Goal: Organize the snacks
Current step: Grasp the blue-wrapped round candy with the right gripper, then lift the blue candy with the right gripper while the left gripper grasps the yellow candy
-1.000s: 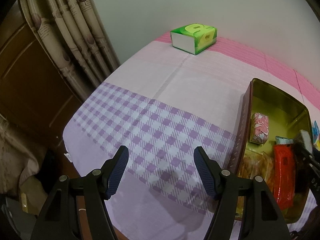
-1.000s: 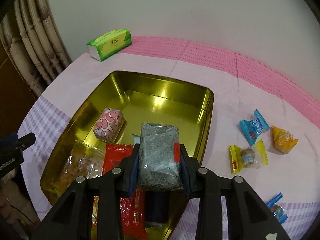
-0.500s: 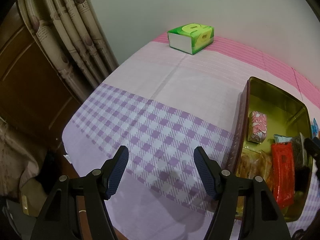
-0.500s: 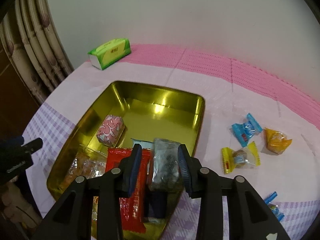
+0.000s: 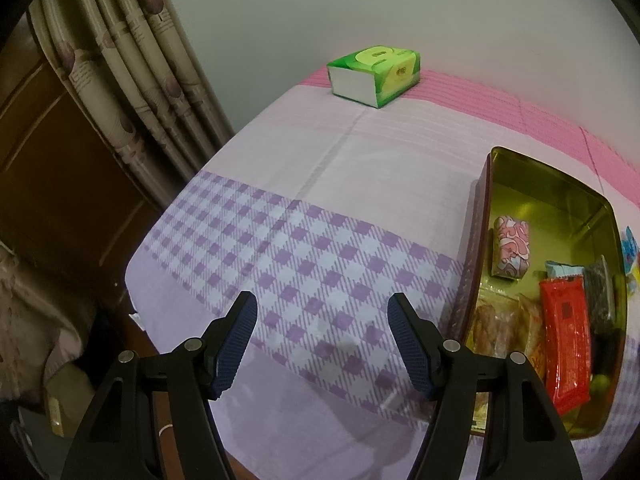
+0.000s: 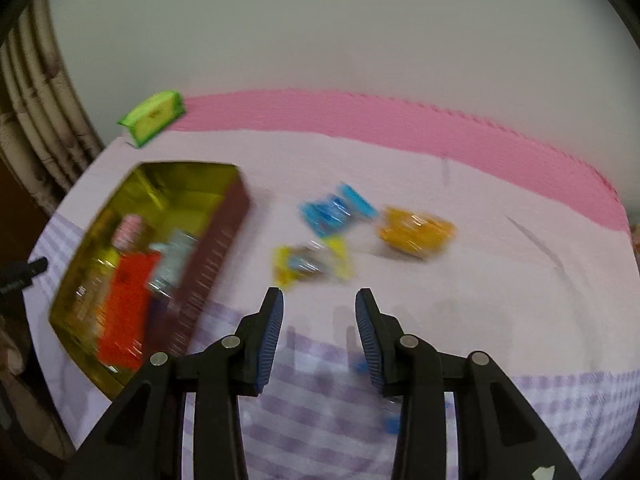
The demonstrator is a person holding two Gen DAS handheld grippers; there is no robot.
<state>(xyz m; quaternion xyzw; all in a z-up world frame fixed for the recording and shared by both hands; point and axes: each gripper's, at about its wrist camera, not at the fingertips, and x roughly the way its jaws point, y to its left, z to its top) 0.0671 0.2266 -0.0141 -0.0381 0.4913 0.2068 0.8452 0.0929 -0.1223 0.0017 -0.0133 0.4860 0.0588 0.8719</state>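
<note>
So grey pack now dropped in tin [image 6: 224, 216]; right gripper [image 6: 320, 336] empty, jaws narrowly apart, yellow candy [image 6: 312, 264] just ahead. Left gripper [image 5: 322, 344] idle, wide open.

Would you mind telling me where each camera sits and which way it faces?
Left wrist: behind the open left gripper, angled down at checked tablecloth; only its fingers show.
Right wrist: behind the empty right gripper, angled down at loose wrapped snacks, blurred.
Shared: gold tin and green tissue box.
</note>
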